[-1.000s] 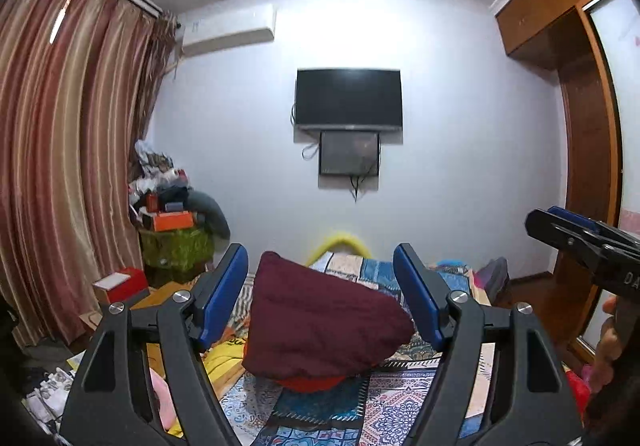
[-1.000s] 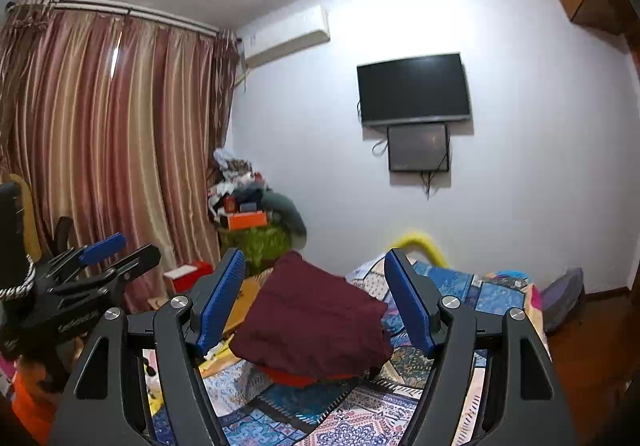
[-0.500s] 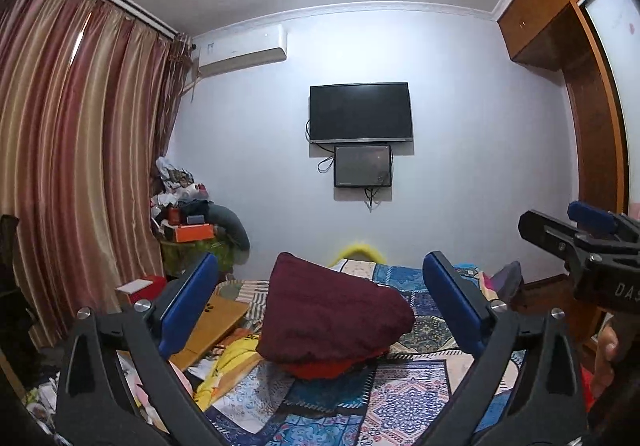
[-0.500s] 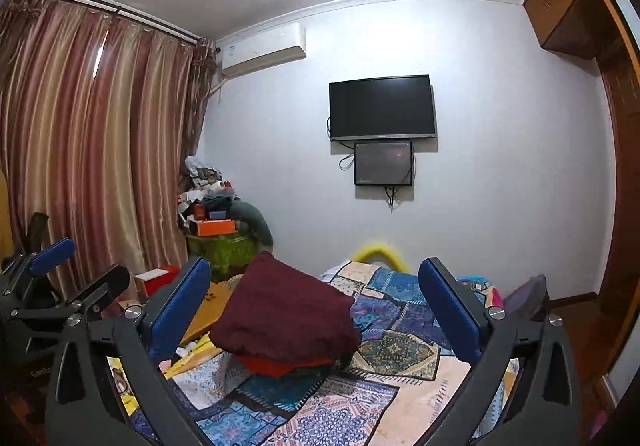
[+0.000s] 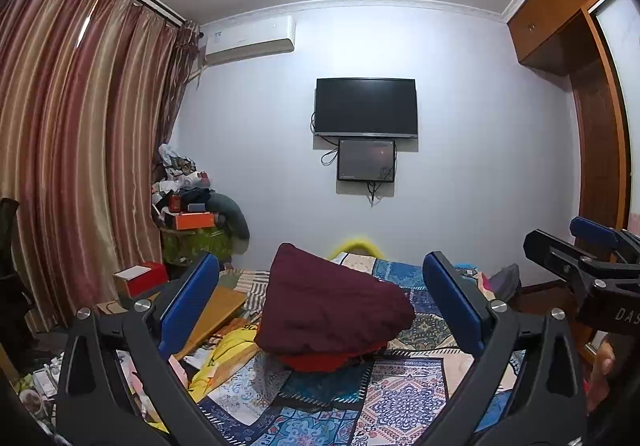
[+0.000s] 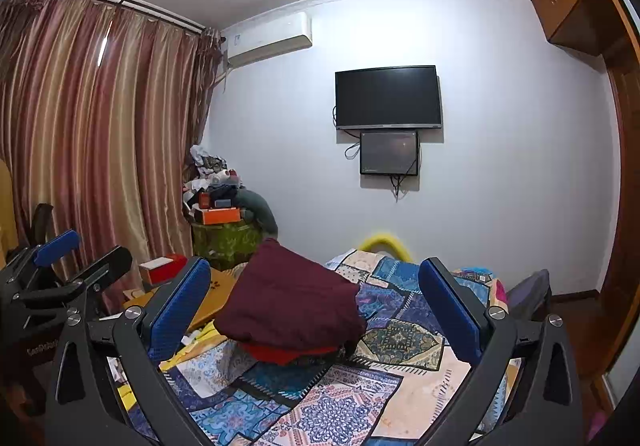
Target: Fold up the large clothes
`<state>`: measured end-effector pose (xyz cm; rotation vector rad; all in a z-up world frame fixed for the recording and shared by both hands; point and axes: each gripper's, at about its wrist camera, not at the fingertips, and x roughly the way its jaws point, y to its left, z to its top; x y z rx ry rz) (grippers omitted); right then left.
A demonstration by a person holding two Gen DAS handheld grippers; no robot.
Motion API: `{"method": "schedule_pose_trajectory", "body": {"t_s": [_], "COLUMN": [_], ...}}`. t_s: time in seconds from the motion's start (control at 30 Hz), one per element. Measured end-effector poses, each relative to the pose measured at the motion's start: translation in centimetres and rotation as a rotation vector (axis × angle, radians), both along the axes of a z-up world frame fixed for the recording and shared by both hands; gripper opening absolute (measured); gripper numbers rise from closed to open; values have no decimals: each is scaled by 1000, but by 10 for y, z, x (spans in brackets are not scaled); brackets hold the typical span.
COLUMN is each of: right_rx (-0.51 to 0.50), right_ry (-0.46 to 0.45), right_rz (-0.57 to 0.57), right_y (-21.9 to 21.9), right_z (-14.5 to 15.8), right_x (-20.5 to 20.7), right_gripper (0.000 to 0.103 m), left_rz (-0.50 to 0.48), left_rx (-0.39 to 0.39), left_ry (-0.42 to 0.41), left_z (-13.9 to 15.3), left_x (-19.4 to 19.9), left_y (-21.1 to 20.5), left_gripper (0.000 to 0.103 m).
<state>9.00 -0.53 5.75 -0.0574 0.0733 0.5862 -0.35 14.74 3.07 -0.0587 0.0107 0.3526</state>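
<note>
Overhead, two splayed grippers (image 5: 320, 306) (image 6: 314, 310); one maroon bundle (image 5: 332, 306).

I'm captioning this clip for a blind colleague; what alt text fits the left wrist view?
The open left gripper hovers above a patchwork bedspread, framing a folded maroon garment that lies on a red one. The right gripper shows at the right edge; a wall TV and striped curtains lie beyond.

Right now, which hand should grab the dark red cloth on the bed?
Probably left: the maroon cloth sits centred between the open left gripper, while it lies left of centre for the open right gripper.
</note>
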Motion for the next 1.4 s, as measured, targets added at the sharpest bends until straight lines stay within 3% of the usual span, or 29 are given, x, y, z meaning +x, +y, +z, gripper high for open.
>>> {"method": "schedule_pose_trajectory", "body": {"t_s": [1.4], "right_rx": [-13], "right_ry": [74], "right_rz": [3], "right_y": [-4], "right_z": [-1], "right_x": [7], "right_gripper": [103], "left_rz": [-55], "left_rx": [-81], "left_ry": [73], "left_z": [-12], "left_x": [19], "left_y": [12], "left_gripper": [102]}}
